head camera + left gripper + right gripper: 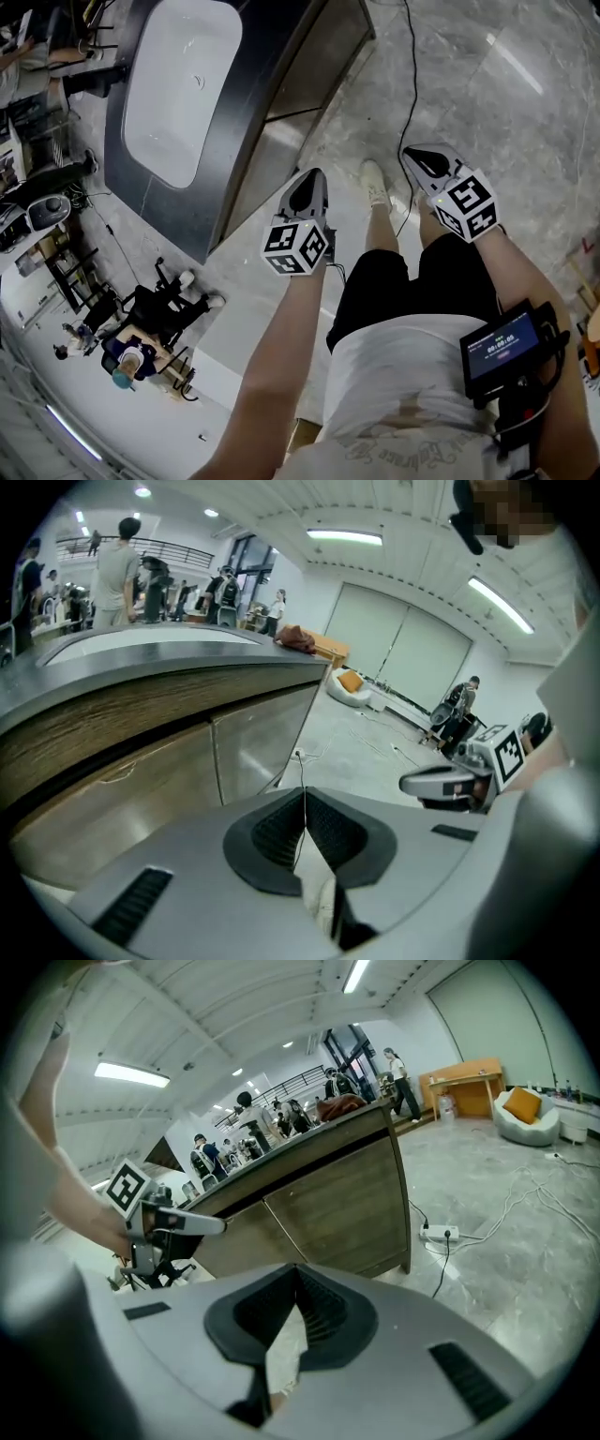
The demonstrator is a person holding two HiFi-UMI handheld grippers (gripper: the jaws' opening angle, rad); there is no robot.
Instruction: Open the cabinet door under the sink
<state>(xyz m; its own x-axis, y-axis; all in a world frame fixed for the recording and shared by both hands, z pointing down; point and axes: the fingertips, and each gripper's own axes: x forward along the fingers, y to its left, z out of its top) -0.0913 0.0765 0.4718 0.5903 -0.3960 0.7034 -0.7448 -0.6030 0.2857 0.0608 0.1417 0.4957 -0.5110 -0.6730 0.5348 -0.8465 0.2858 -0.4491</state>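
Wood-grain brown cabinet doors (141, 780) stand under the dark grey bench (223, 159) that carries the white rectangular sink (178, 84). Both doors are closed flush, with an upright seam between them and a dark gap running along their top edge beneath the bench lip. No handle shows in any view.

The left gripper (309, 187) is the nearer one. In the head view it hangs just off the cabinet front, and in its own view the seam lies ahead and a little left of its fingers (330, 829). Those fingers are pressed together with nothing between them.

The right gripper (427, 164) sits farther out over the grey marble floor (487, 84), well apart from the cabinet. Its fingers (323, 1309) are likewise closed and empty, and the doors lie ahead of it, beyond the left gripper.

By this layout the left hand looks better placed. The edge to catch probably runs along the top gap or down the seam.
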